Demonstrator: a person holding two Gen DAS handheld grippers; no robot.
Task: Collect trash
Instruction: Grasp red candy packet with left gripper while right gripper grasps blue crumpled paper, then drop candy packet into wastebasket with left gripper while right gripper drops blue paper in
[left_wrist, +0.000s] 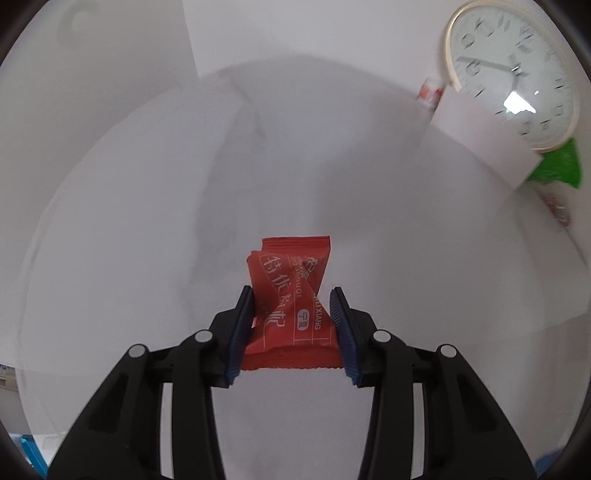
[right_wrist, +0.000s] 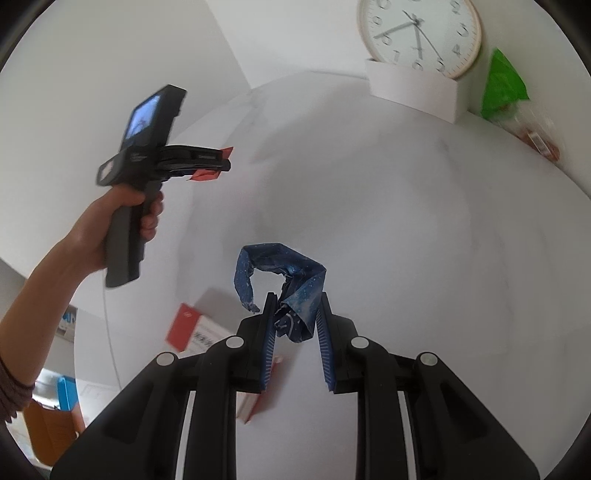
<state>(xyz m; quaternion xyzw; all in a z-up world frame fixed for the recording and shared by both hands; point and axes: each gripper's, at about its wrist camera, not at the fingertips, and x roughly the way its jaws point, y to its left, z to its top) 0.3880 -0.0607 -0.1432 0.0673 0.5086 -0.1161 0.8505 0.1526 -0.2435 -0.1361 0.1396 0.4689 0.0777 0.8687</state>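
A red snack wrapper (left_wrist: 291, 258) with white lettering sits between the blue pads of my left gripper (left_wrist: 291, 295), which is shut on its sides and holds it above the white table (left_wrist: 332, 177). The right wrist view shows that same left gripper (right_wrist: 221, 162) at the left, lifted in a person's hand (right_wrist: 122, 221), the red wrapper (right_wrist: 203, 176) sticking out of its tips. My right gripper (right_wrist: 297, 297) is shut on a crumpled dark blue wrapper (right_wrist: 280, 260), which curls up over the fingertips.
A round wall clock (right_wrist: 419, 35) leans behind a white box (right_wrist: 413, 90) at the table's far right. Next to it lie a green bag (right_wrist: 502, 85) and reddish packets (right_wrist: 535, 136). A red-and-white box (right_wrist: 184, 326) lies near the table's left edge.
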